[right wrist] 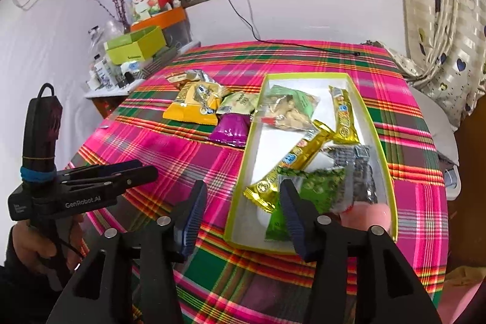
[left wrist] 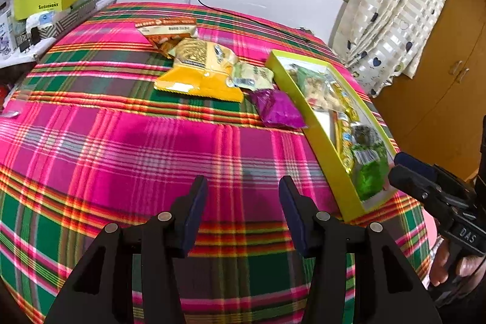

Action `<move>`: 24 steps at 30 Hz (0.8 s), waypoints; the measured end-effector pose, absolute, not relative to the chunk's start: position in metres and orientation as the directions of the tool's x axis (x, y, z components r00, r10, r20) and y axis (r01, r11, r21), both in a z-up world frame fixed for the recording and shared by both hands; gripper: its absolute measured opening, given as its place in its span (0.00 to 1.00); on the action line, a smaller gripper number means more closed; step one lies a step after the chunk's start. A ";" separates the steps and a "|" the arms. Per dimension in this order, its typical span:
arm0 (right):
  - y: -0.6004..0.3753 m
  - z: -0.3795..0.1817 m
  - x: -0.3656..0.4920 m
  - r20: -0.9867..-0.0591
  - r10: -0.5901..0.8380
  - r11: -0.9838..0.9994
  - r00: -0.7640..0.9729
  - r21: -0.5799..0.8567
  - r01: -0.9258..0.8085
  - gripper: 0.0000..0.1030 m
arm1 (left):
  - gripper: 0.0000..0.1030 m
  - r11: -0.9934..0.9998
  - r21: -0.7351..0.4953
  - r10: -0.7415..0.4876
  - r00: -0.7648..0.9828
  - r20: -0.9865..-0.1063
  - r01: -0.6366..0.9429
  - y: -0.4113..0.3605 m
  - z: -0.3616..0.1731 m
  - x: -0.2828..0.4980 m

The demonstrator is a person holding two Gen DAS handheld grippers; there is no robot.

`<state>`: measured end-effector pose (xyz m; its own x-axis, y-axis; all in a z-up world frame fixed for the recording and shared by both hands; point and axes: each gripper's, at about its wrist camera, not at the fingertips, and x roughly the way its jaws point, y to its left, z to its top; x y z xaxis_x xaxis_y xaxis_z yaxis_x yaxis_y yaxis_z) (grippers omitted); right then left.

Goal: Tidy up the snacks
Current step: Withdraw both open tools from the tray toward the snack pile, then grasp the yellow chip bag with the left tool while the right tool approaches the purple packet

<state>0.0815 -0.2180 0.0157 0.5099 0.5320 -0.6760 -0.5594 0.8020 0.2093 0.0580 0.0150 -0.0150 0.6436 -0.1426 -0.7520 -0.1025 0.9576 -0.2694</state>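
1. My left gripper (left wrist: 243, 187): jaws apart, nothing between them, over bare plaid cloth (left wrist: 121, 141).
2. My right gripper (right wrist: 243, 190): jaws apart, gripping nothing, at the near left corner of the tray (right wrist: 240, 172).
3. Tray, lime-rimmed, right of centre: holds a green packet (right wrist: 322, 187), a dark packet (right wrist: 361, 169), 2 gold bars (right wrist: 297, 160) and a nut bag (right wrist: 288, 108).
4. Loose on the cloth, far left of the tray: purple packet (left wrist: 278, 108), yellow bag (left wrist: 197, 72), pale green packet (left wrist: 253, 75), orange bag (left wrist: 167, 31).
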 end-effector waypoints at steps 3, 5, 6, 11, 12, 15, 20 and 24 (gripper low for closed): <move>-0.211 0.016 0.084 -0.679 0.533 0.798 0.505 0.205 -0.567 0.50 | 0.48 0.958 -0.264 -0.130 0.650 -0.749 -0.113 0.023 -0.013 0.066; -0.206 0.016 0.086 -0.681 0.534 0.794 0.501 0.200 -0.574 0.51 | 0.48 0.958 -0.259 -0.116 0.658 -0.744 -0.124 0.030 -0.012 0.071; -0.204 0.016 0.087 -0.681 0.536 0.792 0.499 0.200 -0.577 0.51 | 0.48 0.957 -0.260 -0.111 0.663 -0.740 -0.130 0.034 -0.011 0.075; -0.193 0.017 0.095 -0.685 0.538 0.785 0.491 0.195 -0.588 0.51 | 0.48 0.957 -0.251 -0.089 0.676 -0.732 -0.145 0.051 -0.006 0.096; -0.191 0.016 0.097 -0.685 0.540 0.784 0.489 0.197 -0.589 0.52 | 0.48 0.957 -0.251 -0.089 0.679 -0.728 -0.144 0.054 -0.005 0.100; -0.185 0.015 0.105 -0.687 0.542 0.783 0.484 0.205 -0.587 0.52 | 0.48 0.960 -0.247 -0.089 0.691 -0.718 -0.132 0.060 -0.002 0.114; -0.177 0.012 0.111 -0.690 0.549 0.776 0.471 0.213 -0.593 0.52 | 0.61 0.968 -0.229 -0.089 0.701 -0.707 -0.107 0.066 0.002 0.141; -0.176 0.010 0.114 -0.694 0.548 0.778 0.467 0.218 -0.589 0.52 | 0.61 0.973 -0.203 -0.077 0.686 -0.724 -0.105 0.069 -0.005 0.166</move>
